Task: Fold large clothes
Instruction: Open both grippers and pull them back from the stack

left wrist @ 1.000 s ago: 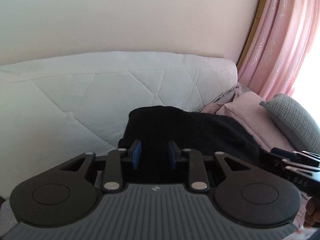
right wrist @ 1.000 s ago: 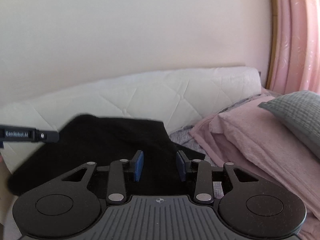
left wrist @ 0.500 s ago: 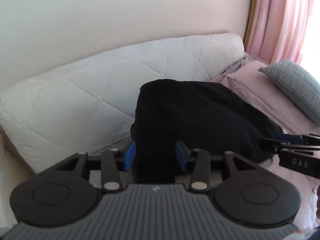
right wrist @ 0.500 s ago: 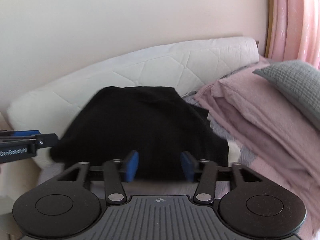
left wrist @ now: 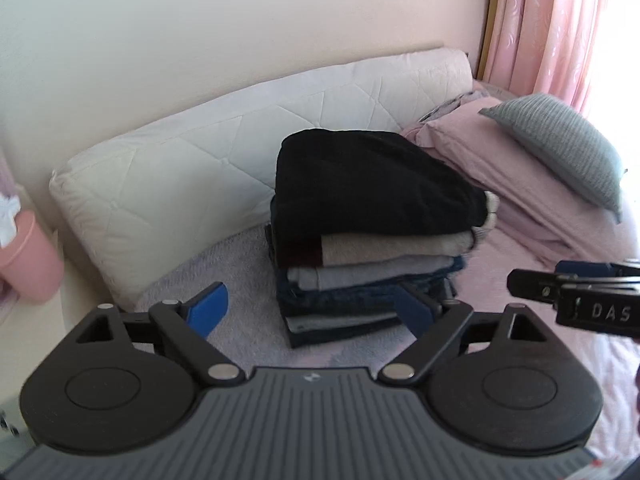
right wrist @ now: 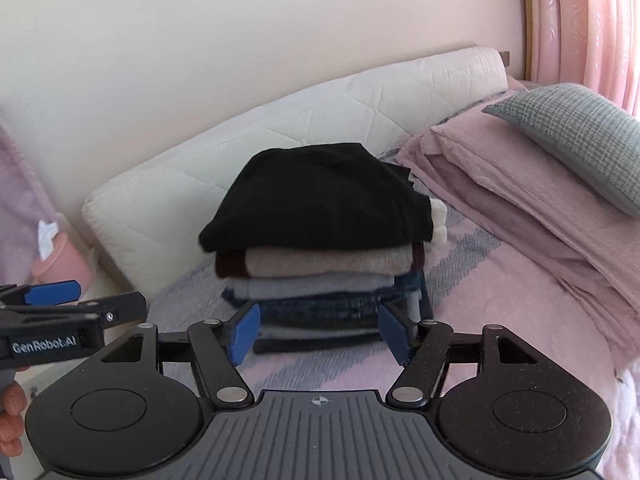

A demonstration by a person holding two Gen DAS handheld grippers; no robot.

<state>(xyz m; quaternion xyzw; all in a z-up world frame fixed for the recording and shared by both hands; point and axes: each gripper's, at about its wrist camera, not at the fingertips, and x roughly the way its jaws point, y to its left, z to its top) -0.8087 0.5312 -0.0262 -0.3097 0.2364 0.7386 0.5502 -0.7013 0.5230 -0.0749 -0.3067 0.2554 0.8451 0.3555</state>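
Observation:
A folded black garment (left wrist: 372, 184) (right wrist: 320, 196) lies on top of a stack of folded clothes (left wrist: 360, 276) (right wrist: 324, 280) on the bed. Beige, grey and dark blue items lie under it. My left gripper (left wrist: 316, 312) is open and empty, a little way in front of the stack's base. My right gripper (right wrist: 320, 332) is open too, with nothing between its fingers, facing the stack's lower layers. Each gripper shows at the edge of the other's view: the right gripper (left wrist: 576, 292) on the right, the left gripper (right wrist: 72, 308) on the left.
A white quilted headboard cushion (left wrist: 200, 160) stands behind the stack. Folded pink bedding (right wrist: 520, 184) and a grey pillow (right wrist: 572, 136) lie to the right, with pink curtains (left wrist: 560, 32) behind. A pink container (left wrist: 24, 264) sits at the left. Part of a hand (right wrist: 10, 412) shows at the left edge.
Both grippers have let go of the black garment, opened wide and pulled back. The garment now rests on the stack, which has come into full view.

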